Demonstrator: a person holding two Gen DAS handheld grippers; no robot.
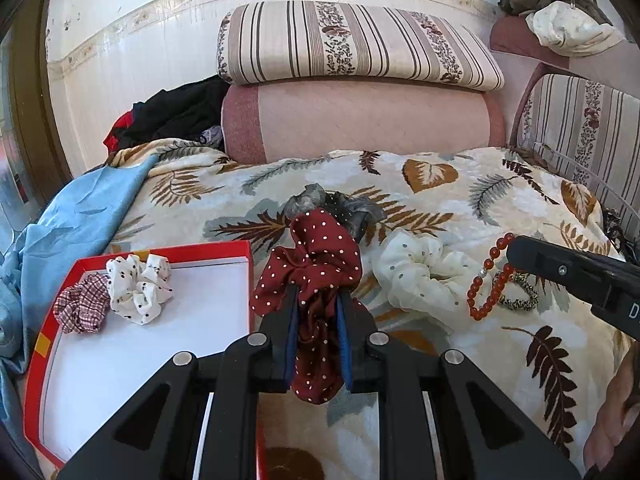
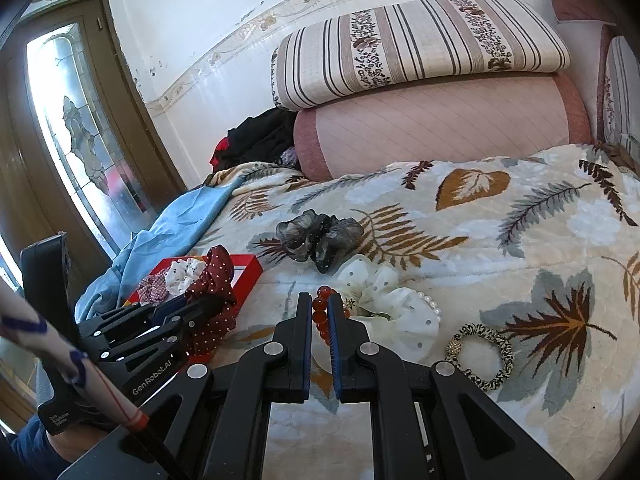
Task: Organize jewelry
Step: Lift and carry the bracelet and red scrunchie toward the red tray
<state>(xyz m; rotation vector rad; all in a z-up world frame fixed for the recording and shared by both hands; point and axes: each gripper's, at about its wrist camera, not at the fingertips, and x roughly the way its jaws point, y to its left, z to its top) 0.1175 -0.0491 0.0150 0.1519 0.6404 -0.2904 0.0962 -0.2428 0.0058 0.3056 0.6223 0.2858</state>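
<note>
Jaws pinching red bead bracelet (image 2: 322, 316), hanging lengthwise

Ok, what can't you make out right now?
- Left wrist view: the dark red polka-dot fabric scrunchie held in the left gripper hides part of the grey sheer scrunchie.
- Right wrist view: right gripper fingers cover much of the red bead bracelet.

The shallow red cardboard box with a white floor (image 1: 140, 332) runs under the black left gripper (image 1: 318, 300), its near corner hidden. The red round-bead bracelet (image 2: 320, 312) is partly covered by the right gripper (image 2: 321, 304). A white pearl-bead bracelet (image 2: 434, 306) mostly hides behind the cream dotted chiffon scrunchie (image 2: 400, 312).
</note>
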